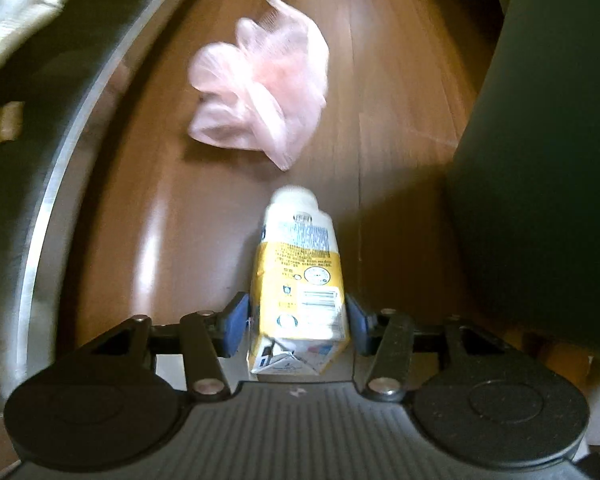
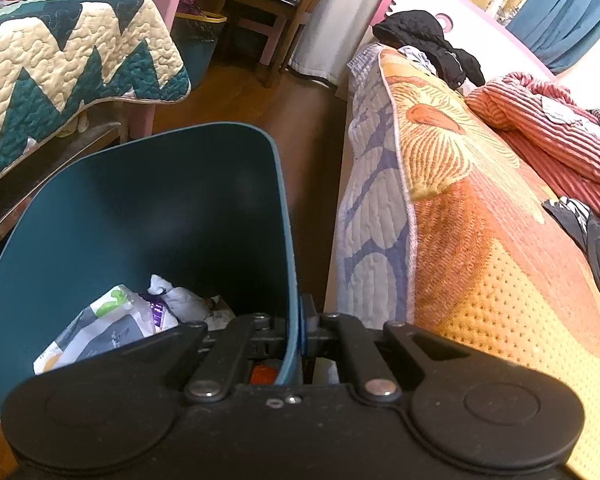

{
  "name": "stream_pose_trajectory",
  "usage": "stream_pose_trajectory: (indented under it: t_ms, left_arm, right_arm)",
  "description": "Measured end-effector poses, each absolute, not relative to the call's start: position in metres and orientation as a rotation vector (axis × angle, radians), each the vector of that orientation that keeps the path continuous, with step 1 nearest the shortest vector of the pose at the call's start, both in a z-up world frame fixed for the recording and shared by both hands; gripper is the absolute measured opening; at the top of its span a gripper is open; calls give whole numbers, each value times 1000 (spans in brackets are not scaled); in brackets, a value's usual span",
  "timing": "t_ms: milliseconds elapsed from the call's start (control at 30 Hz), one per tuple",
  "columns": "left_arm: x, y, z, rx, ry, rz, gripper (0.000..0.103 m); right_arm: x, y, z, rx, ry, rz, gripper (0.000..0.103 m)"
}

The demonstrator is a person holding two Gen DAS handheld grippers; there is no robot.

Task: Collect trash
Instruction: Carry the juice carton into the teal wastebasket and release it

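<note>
The left gripper (image 1: 298, 320) points down at the wooden floor (image 1: 400, 80), its blue pads (image 1: 236, 320) set either side of a small drink carton (image 1: 298, 280). The carton's lower body sits between the jaws, both pads against its sides, cap end pointing away. A crumpled pink plastic bag (image 1: 260, 88) lies beyond it. The right gripper (image 2: 300, 328) is clamped narrow on the rim of a teal trash bin (image 2: 140, 200) holding wrappers (image 2: 116, 320)

Left hand-held gripper (image 1: 298, 320) half closed, right hand-held gripper (image 2: 296, 330) clamped tight
</note>
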State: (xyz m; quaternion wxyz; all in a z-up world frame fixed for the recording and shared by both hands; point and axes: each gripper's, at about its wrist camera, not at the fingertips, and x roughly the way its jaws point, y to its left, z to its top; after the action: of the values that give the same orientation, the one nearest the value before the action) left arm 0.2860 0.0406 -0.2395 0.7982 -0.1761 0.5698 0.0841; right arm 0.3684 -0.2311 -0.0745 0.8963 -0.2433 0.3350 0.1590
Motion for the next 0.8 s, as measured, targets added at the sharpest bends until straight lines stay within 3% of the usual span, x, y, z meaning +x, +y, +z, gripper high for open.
stream_pose_trajectory:
  t_ms: [367,800]
  left_arm:
    - [241,34,-135,-284,1088,67,47]
    - [225,46,4,-382,850,-8,48]
  right_arm:
    - [367,-229,-74,-507,685,334,5]
    - [363,-227,-72,-509,677,347,5]
